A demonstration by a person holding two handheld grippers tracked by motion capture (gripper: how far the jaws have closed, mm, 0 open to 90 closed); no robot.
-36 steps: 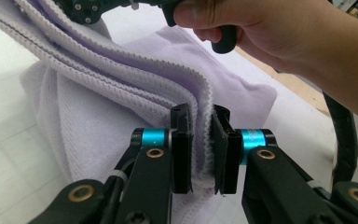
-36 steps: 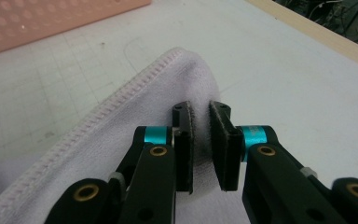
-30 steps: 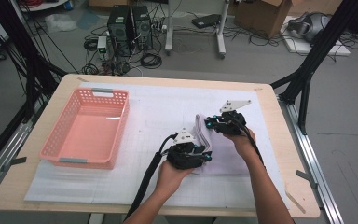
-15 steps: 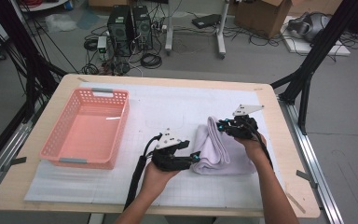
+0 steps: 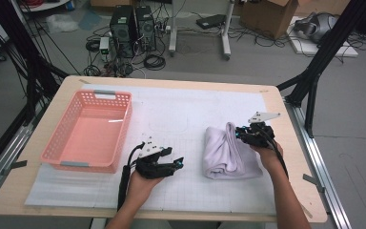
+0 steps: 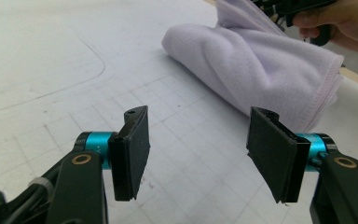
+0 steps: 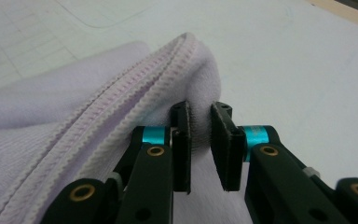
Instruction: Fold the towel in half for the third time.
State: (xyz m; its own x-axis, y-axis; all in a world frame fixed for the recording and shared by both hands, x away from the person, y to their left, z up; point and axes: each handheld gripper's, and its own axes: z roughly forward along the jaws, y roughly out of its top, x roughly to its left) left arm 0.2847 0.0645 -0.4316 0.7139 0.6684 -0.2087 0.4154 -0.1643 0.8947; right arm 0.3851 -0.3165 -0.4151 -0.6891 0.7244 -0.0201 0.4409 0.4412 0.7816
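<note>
Near edge of table: two hands, each carrying one gripper; two grippers in all.

Left gripper [image 5: 177,163], near-centre of the mat: jaws stand apart and have just been opening, nothing between them; in the left gripper view bare grid mat shows in the gap. It rests low over the mat, just left of the cloth and not touching it.

One lilac towel [image 5: 228,153], folded into a loose bundle, lying on the white grid mat [image 5: 181,109] right of centre. Its stitched hem runs along the raised fold in the right gripper view. Near end rounded, far end pulled up into a peak.

Right gripper [image 5: 238,133], at the towel's far right side: jaws drawn close on a pinch of the towel's raised fold, and they have just eased slightly wider. The cloth sits between the pads [image 7: 182,135]; whether both pads press it fully is hard to judge from this close angle, but the fold appears held.

One pink plastic basket [image 5: 122,129], at the left of the table, well apart from the towel and from both grippers.

Open room: bare mat between basket and towel, and a broad bare strip beyond the towel to the far table edge. The towel's right side lies near the mat's right border.
</note>
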